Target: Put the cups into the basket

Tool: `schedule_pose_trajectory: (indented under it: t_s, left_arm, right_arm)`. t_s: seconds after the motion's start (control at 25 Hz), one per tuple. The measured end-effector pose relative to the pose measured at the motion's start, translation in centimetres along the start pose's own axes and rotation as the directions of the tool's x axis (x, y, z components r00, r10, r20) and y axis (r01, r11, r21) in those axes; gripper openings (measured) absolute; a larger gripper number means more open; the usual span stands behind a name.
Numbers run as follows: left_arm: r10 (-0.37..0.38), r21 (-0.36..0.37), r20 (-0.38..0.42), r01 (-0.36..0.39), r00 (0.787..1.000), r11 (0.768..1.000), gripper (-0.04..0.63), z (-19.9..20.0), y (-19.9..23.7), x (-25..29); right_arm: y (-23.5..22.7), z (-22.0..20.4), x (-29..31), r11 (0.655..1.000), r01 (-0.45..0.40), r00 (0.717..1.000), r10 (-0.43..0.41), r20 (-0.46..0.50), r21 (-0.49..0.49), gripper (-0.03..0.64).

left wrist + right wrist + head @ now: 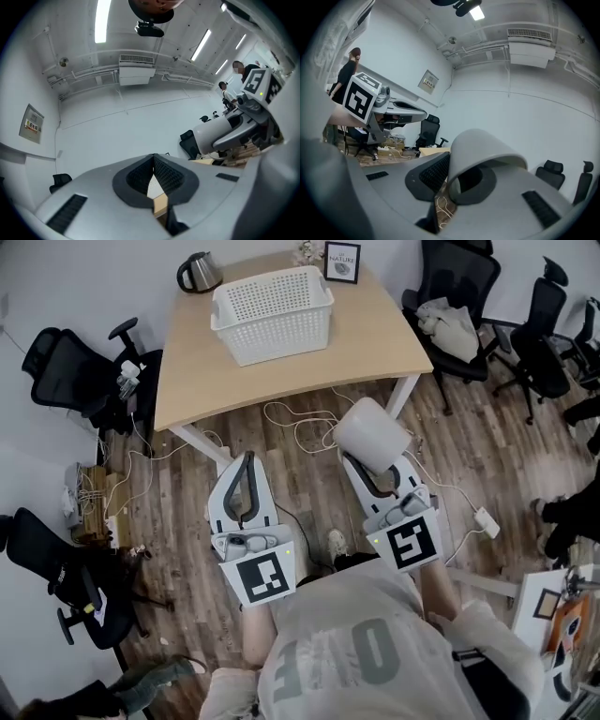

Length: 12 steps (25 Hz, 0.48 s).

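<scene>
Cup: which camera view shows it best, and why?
Head view: the whole cup shows, clamped in the right gripper. The right gripper view shows only its gripped rim end, close up; the left gripper view shows it small, far right.

Brightness: high and even, in all three views.
Source: ceiling light strips (102, 18), blown out white.
Shadows: soft and faint, beneath table (384, 334).
Distortion: heavy fisheye in both gripper views, with black vignetted corners.
Focus: close cup (483, 145) soft-edged, walls sharper.
</scene>
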<state>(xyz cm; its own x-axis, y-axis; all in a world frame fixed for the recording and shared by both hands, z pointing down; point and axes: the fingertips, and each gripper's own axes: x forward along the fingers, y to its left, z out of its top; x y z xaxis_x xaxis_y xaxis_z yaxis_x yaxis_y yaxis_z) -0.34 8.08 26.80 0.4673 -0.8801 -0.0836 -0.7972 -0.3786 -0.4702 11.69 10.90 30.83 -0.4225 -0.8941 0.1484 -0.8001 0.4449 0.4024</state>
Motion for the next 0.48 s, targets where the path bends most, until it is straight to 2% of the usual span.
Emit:
schedule_pose_trajectory:
  t_s: [0.12, 0.48]
  left_arm:
    - [0.002, 0.02, -0.018, -0.001, 1.0, 1.0, 0.01, -0.1, -0.5, 2.8]
    - [-0.011, 0.039, -0.036, 0.012, 0.999, 0.999, 0.009, -1.5, -0.5, 8.1]
  right_arm:
    - [-2.1, -1.1, 1.8, 0.999, -0.02, 1.0, 0.02, 0.007, 0.026, 0.031]
    - [-5.2, -2.6, 5.6, 0.999, -0.044, 0.999, 0.045, -0.016, 0.02, 0.031]
